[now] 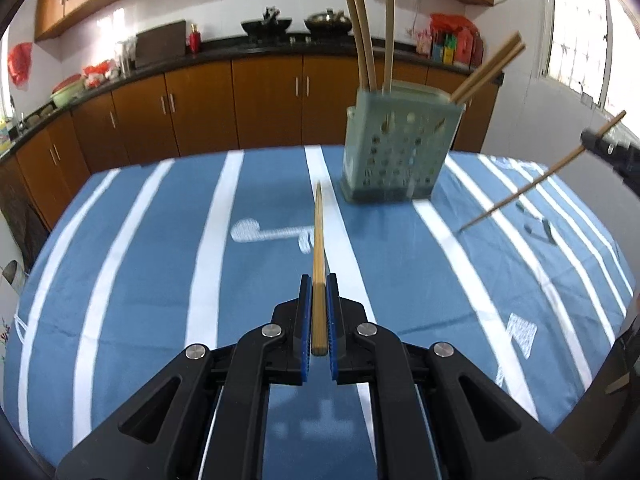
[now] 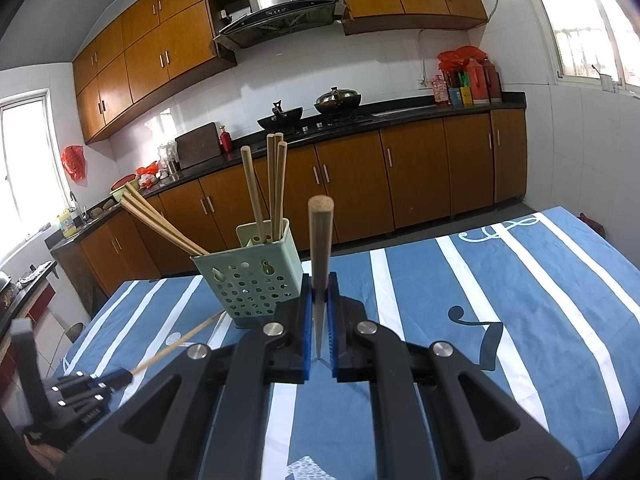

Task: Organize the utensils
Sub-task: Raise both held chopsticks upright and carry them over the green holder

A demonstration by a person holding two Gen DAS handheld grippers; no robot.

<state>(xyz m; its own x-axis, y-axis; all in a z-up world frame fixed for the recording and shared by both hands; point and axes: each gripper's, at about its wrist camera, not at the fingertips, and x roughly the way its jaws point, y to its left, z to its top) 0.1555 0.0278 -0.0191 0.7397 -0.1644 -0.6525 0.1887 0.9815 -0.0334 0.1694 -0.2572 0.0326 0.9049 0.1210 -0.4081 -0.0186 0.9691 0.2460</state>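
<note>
In the left wrist view, my left gripper [image 1: 319,282] is shut on a wooden chopstick [image 1: 318,236] that points forward, just left of the pale green perforated holder [image 1: 400,152]. The holder stands on the striped table and has several chopsticks [image 1: 362,28] in it. My right gripper [image 1: 596,142] shows at the right edge, shut on another chopstick [image 1: 536,182] that slants down toward the cloth. In the right wrist view, the right gripper [image 2: 319,280] grips its chopstick [image 2: 319,240] upright, right of the holder [image 2: 252,276]. The left gripper [image 2: 122,377] is low at the left with its chopstick [image 2: 180,344].
The table has a blue cloth with white stripes [image 1: 160,260]. Wooden cabinets and a dark counter with woks [image 2: 336,100] run along the far wall. A window [image 2: 592,20] is at the right. A floor gap separates the table from the cabinets.
</note>
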